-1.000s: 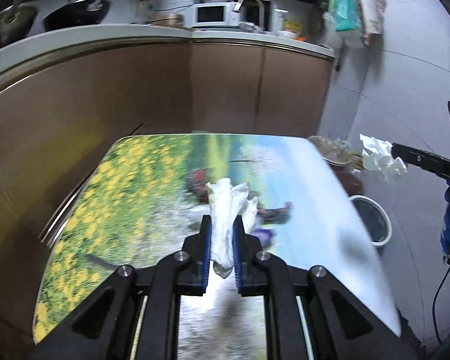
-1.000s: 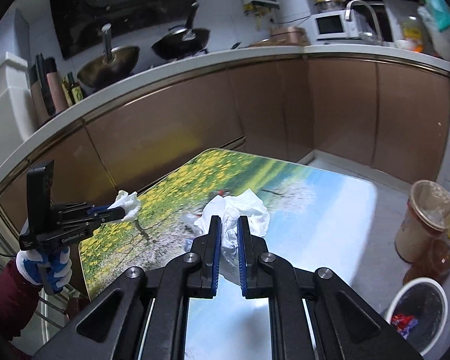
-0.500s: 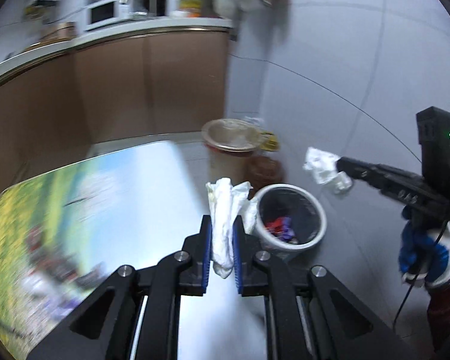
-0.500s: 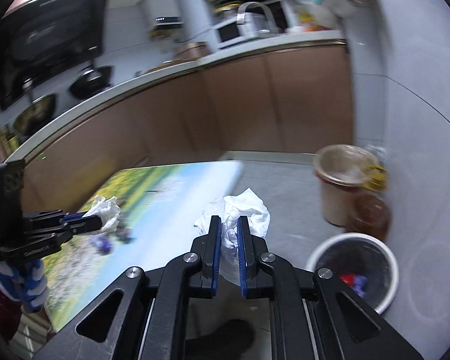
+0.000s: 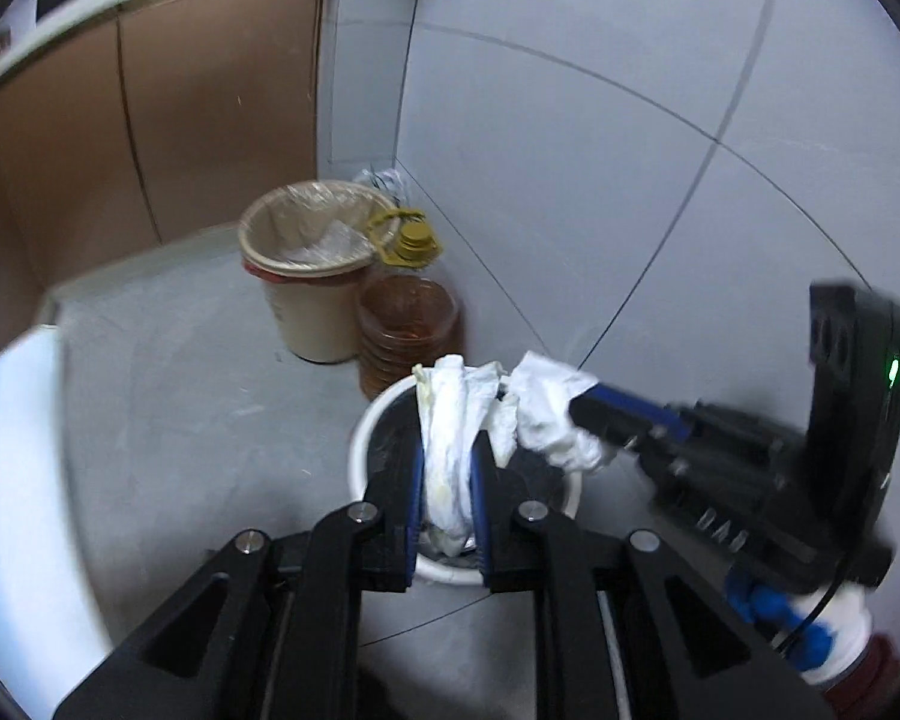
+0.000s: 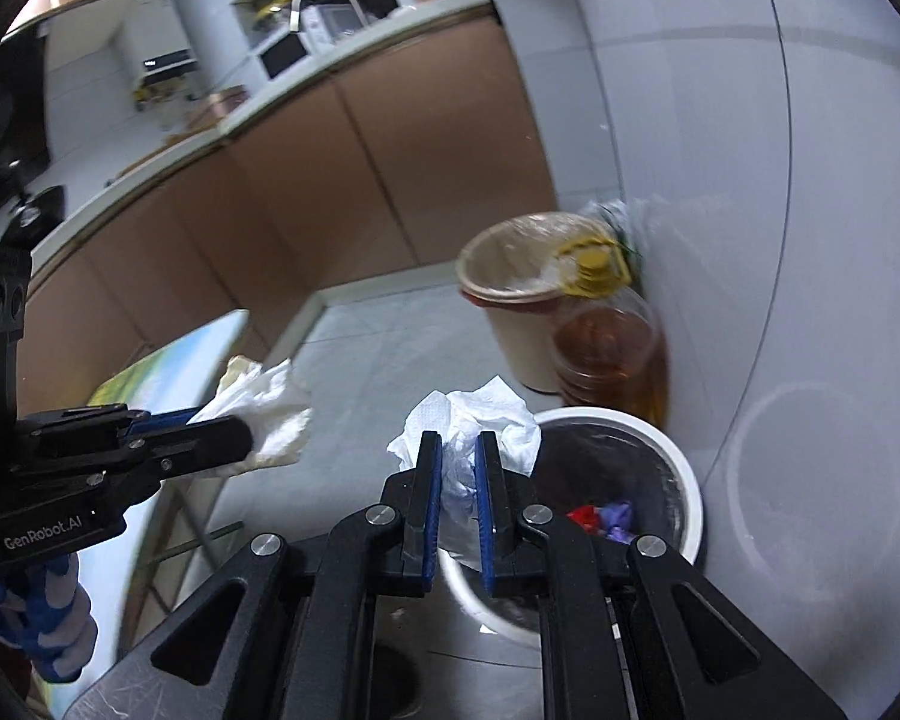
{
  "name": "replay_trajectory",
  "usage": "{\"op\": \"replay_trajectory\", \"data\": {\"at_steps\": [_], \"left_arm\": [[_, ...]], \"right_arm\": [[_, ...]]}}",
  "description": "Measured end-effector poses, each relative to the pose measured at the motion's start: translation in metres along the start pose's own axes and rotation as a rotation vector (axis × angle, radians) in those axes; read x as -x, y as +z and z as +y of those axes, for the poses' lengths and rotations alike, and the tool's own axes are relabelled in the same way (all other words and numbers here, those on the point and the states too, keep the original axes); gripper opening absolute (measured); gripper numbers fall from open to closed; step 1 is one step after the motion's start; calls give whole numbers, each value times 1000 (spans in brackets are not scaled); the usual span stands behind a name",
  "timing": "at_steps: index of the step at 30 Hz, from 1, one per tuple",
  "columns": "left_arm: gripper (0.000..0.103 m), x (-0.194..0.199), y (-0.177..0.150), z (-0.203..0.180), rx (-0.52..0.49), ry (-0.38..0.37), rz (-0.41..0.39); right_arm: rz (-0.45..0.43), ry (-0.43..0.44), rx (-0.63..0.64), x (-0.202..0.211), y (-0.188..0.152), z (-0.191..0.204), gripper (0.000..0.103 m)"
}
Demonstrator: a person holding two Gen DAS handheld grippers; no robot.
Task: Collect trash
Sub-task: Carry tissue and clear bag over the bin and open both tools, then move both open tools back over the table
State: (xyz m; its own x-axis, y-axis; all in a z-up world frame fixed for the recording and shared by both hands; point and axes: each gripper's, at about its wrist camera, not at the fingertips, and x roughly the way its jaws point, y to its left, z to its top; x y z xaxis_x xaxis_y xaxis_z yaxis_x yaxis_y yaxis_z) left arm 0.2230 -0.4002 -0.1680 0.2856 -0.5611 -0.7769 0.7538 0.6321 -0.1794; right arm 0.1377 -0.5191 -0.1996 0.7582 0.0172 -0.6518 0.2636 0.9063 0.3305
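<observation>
1. Left gripper (image 5: 447, 480) is clamped on a crumpled white tissue (image 5: 447, 420), the wad sticking up btwn the blue pads, right over the white-rimmed trash bin (image 5: 369, 426).
2. Right gripper (image 6: 457, 480) is pinched tight on its own tissue wad (image 6: 468, 414), hanging at the near-left rim of the same bin (image 6: 684, 480). In the left wrist view that wad (image 5: 549, 414) sits just beside the left one, nearly touching.
3. Only readable text: "GenRobot.AI" on the left gripper's body, seen from the right cam.
4. Bin has red + purple wrappers (image 6: 603, 516) inside.
5. Around it: tan bucket w/ plastic liner (image 5: 309, 276), amber oil jug w/ yellow cap (image 5: 408, 324) touching the bin's far side, grey wall tiles, brown cabinets (image 5: 150, 120). Printed table edge (image 6: 168, 372) off to the left.
</observation>
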Motion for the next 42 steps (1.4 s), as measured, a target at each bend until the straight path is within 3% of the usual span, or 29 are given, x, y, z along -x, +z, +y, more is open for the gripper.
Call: {"op": "replay_trajectory", "data": {"at_steps": [1,4,5,6,11,18,29,32,42], "left_arm": [[16,-10,5,2,15,-23,8],[36,-32,16,6,47,-53,15],[44,-36,18,8,59,-60,10],[45,-38,19,9,72,-70,6],[45,-30,17,13,96,-90,-22],[45,23,-5,19,98,45,-121],[48,156,-74,32,109,312,-276],[53,189,-93,36,108,370,-317],[56,286,-154,55,188,508,-423]], "right_arm": [[6,-12,-9,-8,0,-5,16],[34,-46,-24,-31,-1,-18,22],[40,-61,-31,-37,-2,-22,33],[43,-75,-38,-41,-3,-25,42],[50,-118,-73,-45,-9,-35,44],[32,-120,-7,-22,-11,-4,44],[-55,-16,179,60,-19,113,50],[-89,18,228,84,-23,147,58],[-166,105,355,155,-35,230,58]]}}
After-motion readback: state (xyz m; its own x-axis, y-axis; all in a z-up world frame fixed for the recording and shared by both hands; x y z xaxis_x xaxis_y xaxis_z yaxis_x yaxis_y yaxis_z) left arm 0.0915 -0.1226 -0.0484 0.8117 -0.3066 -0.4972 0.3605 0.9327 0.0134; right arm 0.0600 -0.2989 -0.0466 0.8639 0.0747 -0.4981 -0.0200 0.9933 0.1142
